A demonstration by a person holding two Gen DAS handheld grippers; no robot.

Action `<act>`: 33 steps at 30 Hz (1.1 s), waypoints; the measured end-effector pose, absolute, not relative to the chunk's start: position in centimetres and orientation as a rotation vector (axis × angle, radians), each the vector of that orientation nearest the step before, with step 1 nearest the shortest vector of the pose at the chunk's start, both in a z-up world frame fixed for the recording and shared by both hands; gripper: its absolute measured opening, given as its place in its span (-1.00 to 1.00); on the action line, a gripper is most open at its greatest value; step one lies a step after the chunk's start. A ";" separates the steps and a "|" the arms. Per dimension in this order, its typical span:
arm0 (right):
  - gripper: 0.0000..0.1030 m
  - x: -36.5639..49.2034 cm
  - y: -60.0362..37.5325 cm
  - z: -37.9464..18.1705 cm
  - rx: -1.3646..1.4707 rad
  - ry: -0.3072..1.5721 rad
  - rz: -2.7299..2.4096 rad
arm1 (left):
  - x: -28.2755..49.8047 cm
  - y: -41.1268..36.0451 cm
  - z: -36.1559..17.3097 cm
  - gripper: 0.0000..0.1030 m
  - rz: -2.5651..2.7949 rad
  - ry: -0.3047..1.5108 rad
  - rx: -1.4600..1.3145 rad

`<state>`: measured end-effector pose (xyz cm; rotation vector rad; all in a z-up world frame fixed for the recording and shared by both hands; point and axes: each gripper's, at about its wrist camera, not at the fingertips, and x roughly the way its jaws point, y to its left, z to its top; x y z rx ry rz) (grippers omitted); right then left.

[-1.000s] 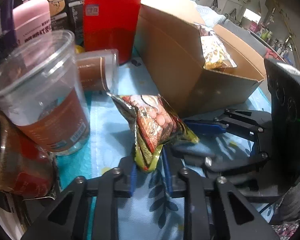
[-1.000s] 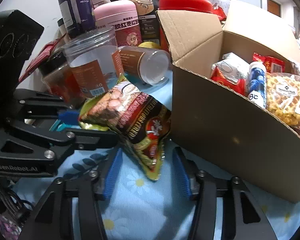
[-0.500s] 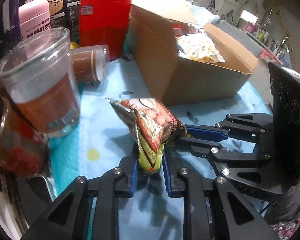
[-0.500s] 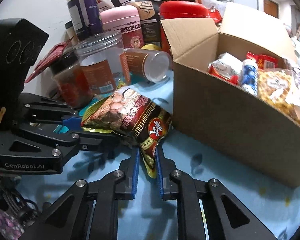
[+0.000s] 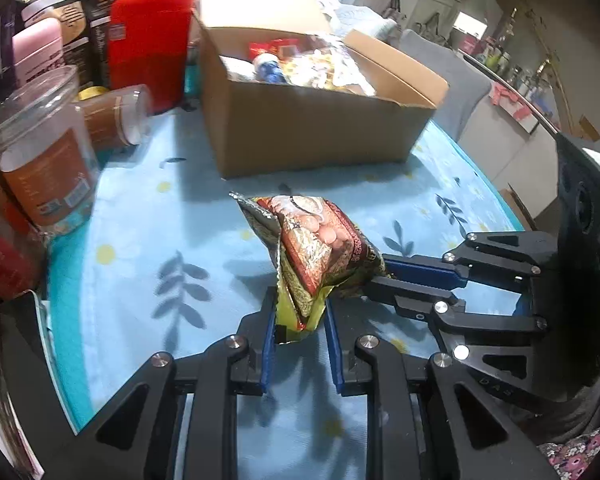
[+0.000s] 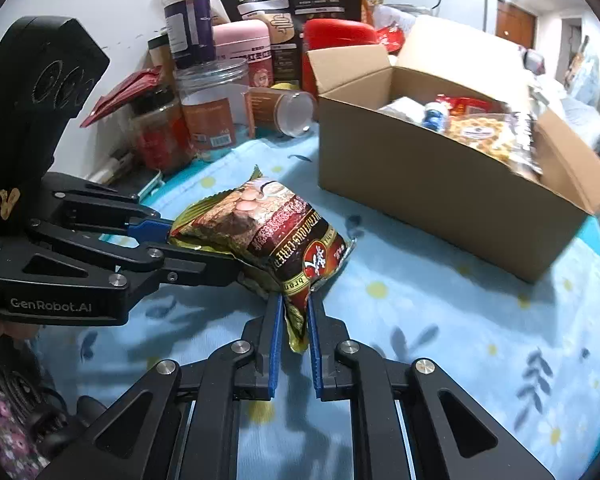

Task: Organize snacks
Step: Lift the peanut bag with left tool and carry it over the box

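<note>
Pinched at opposite corners by left gripper and right gripper, crinkly brown-and-gold foil snack bag hanging taut above flowered blue tablecloth, presumably bound for open cardboard box.

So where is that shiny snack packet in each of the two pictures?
Left wrist view: the snack packet sits at the centre, its lower edge pinched in the left gripper, the right gripper gripping it from the right side.
Right wrist view: the packet is centre-left, its lower corner pinched in the right gripper, the left gripper holding its left end.
Shared landmark: the cardboard box behind it.
</note>
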<state>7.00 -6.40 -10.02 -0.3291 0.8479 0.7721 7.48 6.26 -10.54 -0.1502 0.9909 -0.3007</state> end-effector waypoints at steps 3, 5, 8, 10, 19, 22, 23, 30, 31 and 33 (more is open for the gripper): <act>-0.76 6.9 -7.3 -10.1 -0.331 0.849 0.751 | 6.9 5.4 -10.6 -0.58 -0.317 0.975 -0.147; -0.76 6.9 -7.9 -10.1 -0.317 0.853 0.740 | 6.7 4.8 -10.6 -0.58 -0.328 0.977 -0.142; -0.76 6.5 -9.2 -9.8 -0.304 0.847 0.722 | 6.5 3.9 -10.5 -0.58 -0.336 0.976 -0.114; -0.76 6.3 -9.8 -9.6 -0.297 0.843 0.710 | 6.4 3.3 -10.2 -0.58 -0.346 0.970 -0.095; -0.76 6.7 -11.6 -7.3 -0.271 0.797 0.660 | 7.2 1.8 -7.8 -0.58 -0.387 0.911 -0.073; -0.76 7.1 -11.9 -6.2 -0.269 0.775 0.650 | 7.7 1.6 -6.5 -0.58 -0.395 0.878 -0.059; -0.76 7.3 -12.1 -5.8 -0.267 0.764 0.647 | 7.9 1.5 -5.8 -0.58 -0.397 0.860 -0.056; -0.76 8.7 -12.7 -2.1 -0.265 0.671 0.624 | 9.6 1.1 -2.2 -0.58 -0.402 0.776 -0.047; -0.76 8.9 -12.8 -1.6 -0.265 0.661 0.622 | 9.9 1.0 -1.6 -0.58 -0.402 0.763 -0.043; -0.76 9.5 -12.9 -0.7 -0.269 0.636 0.617 | 10.8 1.0 -0.4 -0.58 -0.403 0.732 -0.046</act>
